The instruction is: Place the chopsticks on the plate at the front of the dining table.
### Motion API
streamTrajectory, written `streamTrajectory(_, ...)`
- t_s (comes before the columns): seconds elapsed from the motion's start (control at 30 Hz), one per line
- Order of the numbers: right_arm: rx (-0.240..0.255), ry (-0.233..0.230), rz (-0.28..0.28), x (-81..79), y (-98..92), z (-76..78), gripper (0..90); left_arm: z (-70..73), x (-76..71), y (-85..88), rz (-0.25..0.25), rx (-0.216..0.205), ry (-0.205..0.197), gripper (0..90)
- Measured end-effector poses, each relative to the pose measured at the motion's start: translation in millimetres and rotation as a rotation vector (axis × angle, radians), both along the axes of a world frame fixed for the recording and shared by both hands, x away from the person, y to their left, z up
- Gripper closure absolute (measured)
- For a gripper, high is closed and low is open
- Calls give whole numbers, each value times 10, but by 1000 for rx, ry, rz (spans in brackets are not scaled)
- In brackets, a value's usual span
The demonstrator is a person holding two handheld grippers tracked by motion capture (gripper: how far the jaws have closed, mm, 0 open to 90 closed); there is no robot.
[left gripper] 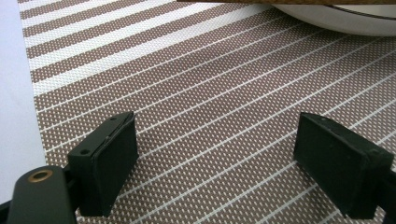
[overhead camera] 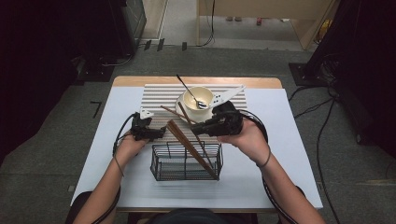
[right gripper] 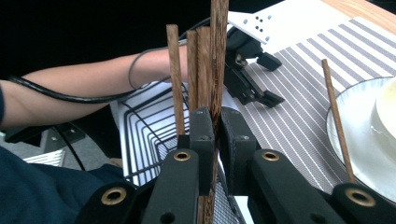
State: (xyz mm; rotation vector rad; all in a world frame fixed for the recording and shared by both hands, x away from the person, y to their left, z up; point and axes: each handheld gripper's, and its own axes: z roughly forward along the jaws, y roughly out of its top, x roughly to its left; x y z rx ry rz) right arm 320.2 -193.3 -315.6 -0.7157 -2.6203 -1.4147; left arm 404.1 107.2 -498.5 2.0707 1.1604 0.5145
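Even overhead light, soft shadows, dark room edges, close claw views slightly blurred

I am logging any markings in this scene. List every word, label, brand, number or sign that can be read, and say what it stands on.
None: no readable text stands on anything here.
The striped placemat carries lines, no lettering.
The bowl, the wire basket and the chopsticks bear no print.
The white plate on the left gripper has small holes, no characters.
The right gripper, shut on a chopstick, shows no brand.
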Motion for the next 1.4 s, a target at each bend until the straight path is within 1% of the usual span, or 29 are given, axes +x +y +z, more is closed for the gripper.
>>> streamTrajectory(0.03,2,7,-4,5,1,13,852,0,0,0,0,0,0,140)
streamTrajectory(0.07,2,-1,-4,12,3,23,852,0,0,0,0,0,0,140)
streamTrajectory(0.33,4,-10,-10,43,13,125,853,0,0,0,0,0,0,140)
streamTrajectory(0.37,11,-18,-9,49,10,152,853,0,-1,-1,1,0,0,140)
streamTrajectory(0.57,34,-19,-11,74,-10,229,853,0,-1,-1,1,0,-1,140)
streamTrajectory(0.73,28,-18,-22,106,-28,297,853,0,-1,-1,1,0,0,140)
streamTrajectory(1.03,16,-35,-33,158,-27,456,852,0,-2,-2,1,1,-1,140)
streamTrajectory(1.33,29,-31,-38,204,-40,565,852,1,-4,-2,2,3,-1,140)
streamTrajectory(1.4,34,-34,-42,215,-46,595,852,1,-10,-9,3,6,-8,140)
